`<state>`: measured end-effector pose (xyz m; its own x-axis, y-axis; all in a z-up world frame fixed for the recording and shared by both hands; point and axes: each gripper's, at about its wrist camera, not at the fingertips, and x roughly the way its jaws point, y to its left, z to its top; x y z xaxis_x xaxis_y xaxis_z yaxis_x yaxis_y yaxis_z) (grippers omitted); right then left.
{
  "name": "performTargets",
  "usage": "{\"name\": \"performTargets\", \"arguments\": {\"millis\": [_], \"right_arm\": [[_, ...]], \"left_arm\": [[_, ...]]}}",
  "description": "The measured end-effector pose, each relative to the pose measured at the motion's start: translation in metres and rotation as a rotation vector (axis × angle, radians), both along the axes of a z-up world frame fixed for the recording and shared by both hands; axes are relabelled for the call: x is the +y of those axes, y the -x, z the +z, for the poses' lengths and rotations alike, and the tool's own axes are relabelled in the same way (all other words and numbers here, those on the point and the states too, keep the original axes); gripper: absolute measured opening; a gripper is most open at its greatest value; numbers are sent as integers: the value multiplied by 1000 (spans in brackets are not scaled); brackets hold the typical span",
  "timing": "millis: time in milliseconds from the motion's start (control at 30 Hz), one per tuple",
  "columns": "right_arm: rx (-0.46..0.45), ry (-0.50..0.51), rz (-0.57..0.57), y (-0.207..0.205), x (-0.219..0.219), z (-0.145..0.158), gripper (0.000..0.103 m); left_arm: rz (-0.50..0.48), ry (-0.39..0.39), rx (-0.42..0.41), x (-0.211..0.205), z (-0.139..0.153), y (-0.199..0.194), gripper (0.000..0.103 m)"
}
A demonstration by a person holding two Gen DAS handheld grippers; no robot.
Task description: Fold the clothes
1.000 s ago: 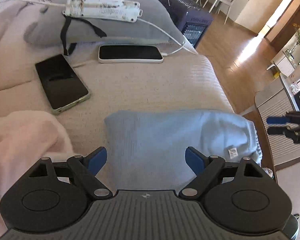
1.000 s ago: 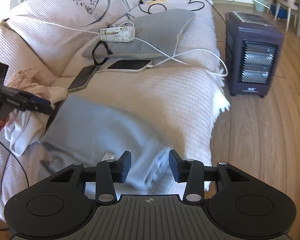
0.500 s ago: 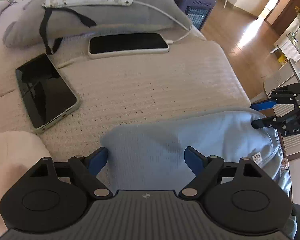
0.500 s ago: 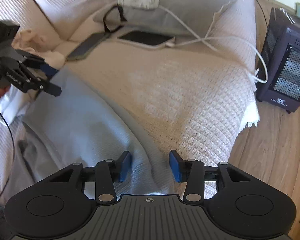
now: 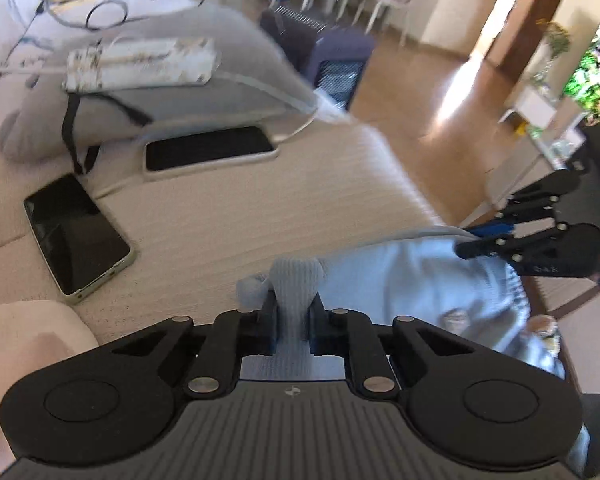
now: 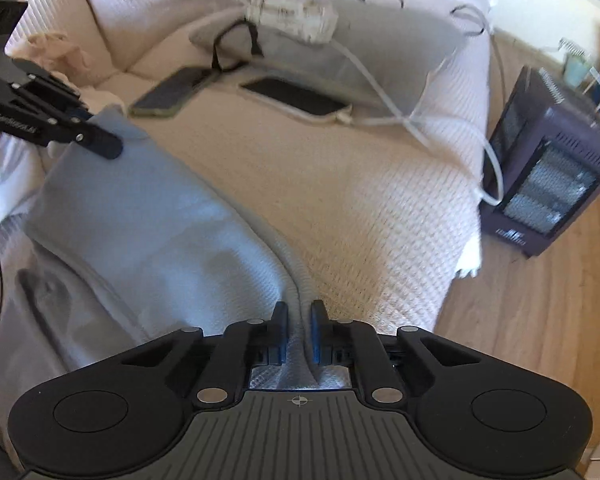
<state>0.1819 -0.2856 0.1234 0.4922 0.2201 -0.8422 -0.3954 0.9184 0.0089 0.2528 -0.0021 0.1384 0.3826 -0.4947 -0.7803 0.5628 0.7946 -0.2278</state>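
At my far left, in the left wrist view, a soft pale pink cloth [image 5: 24, 332] bulges at the edge of the cream waffle-weave bed cover [image 5: 236, 216]. Next to it lies a black-screened phone in a pale green case [image 5: 78, 236], and further along a second black-screened phone in a white case [image 5: 210, 153], just below a grey pillow [image 5: 204, 92] that carries a worn white power strip [image 5: 140, 64]. My left gripper [image 5: 293, 322] has its fingers drawn narrow, pinching a bunched ridge of the light blue knit garment [image 5: 396, 276], which pokes up between them. The garment spreads rightward across the near edge of the bed toward my right gripper [image 5: 482, 238], whose dark fingers meet its far hem. Seen from the right wrist, the same blue garment [image 6: 140, 216] runs in a long band from my left gripper [image 6: 100, 142] at the upper left down to my right gripper [image 6: 299, 334], whose fingers are nearly together and clamp a folded seam of the cloth. The garment lies along the left part of the bed cover [image 6: 360, 208]. To the right, a white cable [image 6: 380, 84] trails off the pillow toward a dark purple box-shaped heater [image 6: 548, 184] standing on the wooden floor [image 6: 540, 320].
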Motion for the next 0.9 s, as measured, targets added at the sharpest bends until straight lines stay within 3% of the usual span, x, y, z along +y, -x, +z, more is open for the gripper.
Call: {"name": "performTargets", "arguments": {"millis": [267, 433, 533, 633, 767, 900], "right_arm": [[-115, 30, -24, 76, 11, 51, 11], [-190, 77, 33, 146, 30, 61, 11], [-203, 97, 81, 185, 42, 56, 11], [-187, 113, 110, 213, 53, 36, 11], [-151, 155, 139, 235, 66, 5, 12], [-181, 170, 121, 247, 70, 0, 16]], "left_arm": [[-108, 126, -73, 25, 50, 91, 12], [-168, 156, -77, 45, 61, 158, 12], [-179, 116, -73, 60, 52, 190, 12], [-171, 72, -15, 73, 27, 211, 12], [-177, 35, 32, 73, 0, 233, 14], [-163, 8, 32, 73, -7, 244, 17]]}}
